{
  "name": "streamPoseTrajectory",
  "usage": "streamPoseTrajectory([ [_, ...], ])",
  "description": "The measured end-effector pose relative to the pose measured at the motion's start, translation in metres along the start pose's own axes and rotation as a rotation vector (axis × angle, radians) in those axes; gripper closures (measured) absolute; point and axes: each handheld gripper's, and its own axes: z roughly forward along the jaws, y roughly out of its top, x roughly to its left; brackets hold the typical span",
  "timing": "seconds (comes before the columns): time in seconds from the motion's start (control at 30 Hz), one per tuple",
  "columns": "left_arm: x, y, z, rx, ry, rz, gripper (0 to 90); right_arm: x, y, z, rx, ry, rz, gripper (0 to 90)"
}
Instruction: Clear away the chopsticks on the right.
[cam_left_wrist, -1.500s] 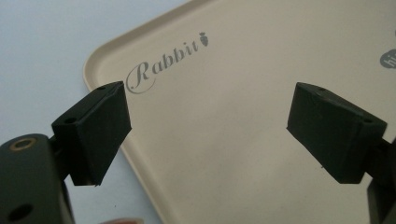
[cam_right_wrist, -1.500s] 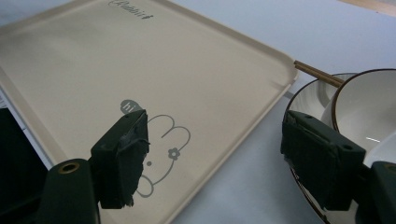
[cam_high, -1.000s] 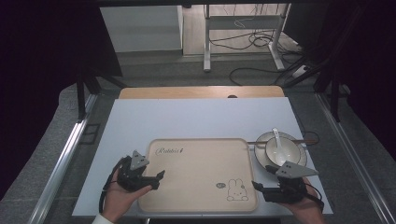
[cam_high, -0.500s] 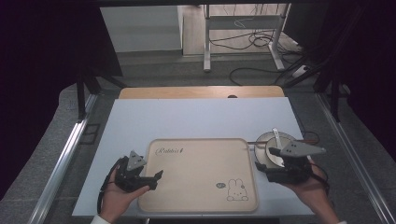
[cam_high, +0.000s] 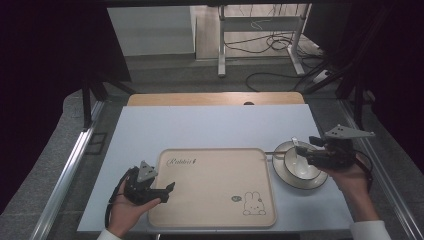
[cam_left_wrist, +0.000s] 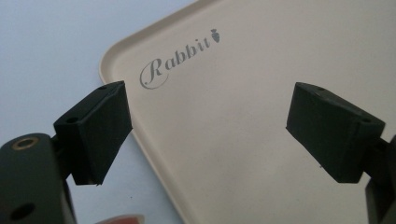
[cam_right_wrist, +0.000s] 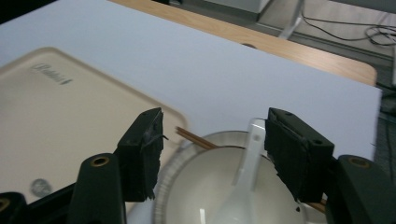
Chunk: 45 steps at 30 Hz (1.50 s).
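White ceramic bowl with a white spoon inside is sitting on a white round saucer, near the right edge of the light-blue tabletop, toward the near right corner. Spoon handle is leaning up over the bowl's far rim. Brown chopsticks are lying across the saucer's far rim, tips pointing at the tray.

Right tongs are hovering over the bowl, person's right hand gripping the body. Jaws have just been closing but are standing apart; in the right gripper view the spoon handle is rising between them, just beside the right-hand jaw, can't tell if touching. Nothing clamped.

Beige rectangular plastic tray with "Rabbit" lettering and a bunny drawing is lying just beside the saucer, along the near edge of the tabletop, centre.

Left tongs are sitting over the tray's left rim near the near left corner, held by the left hand. Jaws wide apart, nothing between them but bare tray surface.
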Motion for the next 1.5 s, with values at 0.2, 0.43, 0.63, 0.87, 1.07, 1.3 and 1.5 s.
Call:
streamPoseTrajectory([
  [0.2, 0.0, -0.002, -0.001, -0.001, 0.005, -0.013, 13.6, -0.037, -0.011, 0.0, 0.034, -0.076, 0.107, 41.8],
  [0.43, 0.001, -0.002, 0.0, 0.008, -0.003, -0.012, 13.6, -0.074, -0.022, 0.01, 0.135, -0.158, 0.128, 50.3],
  [0.63, -0.002, 0.0, 0.0, 0.009, -0.012, -0.002, 13.6, -0.099, -0.022, 0.029, 0.241, -0.187, 0.142, 66.2],
  [0.87, -0.002, -0.001, 0.002, 0.02, -0.006, -0.008, 13.6, -0.115, -0.022, 0.051, 0.351, -0.192, 0.124, 85.9],
  [1.07, -0.004, 0.0, 0.005, 0.024, -0.01, -0.011, 13.7, -0.121, -0.027, 0.074, 0.432, -0.19, 0.077, 89.6],
  [1.3, -0.005, -0.001, 0.004, 0.026, -0.007, -0.005, 13.6, -0.123, -0.036, 0.088, 0.479, -0.182, 0.078, 89.6],
  [1.5, -0.004, -0.002, 0.003, 0.027, -0.008, 0.001, 13.7, -0.124, -0.044, 0.085, 0.503, -0.201, 0.082, 89.6],
])
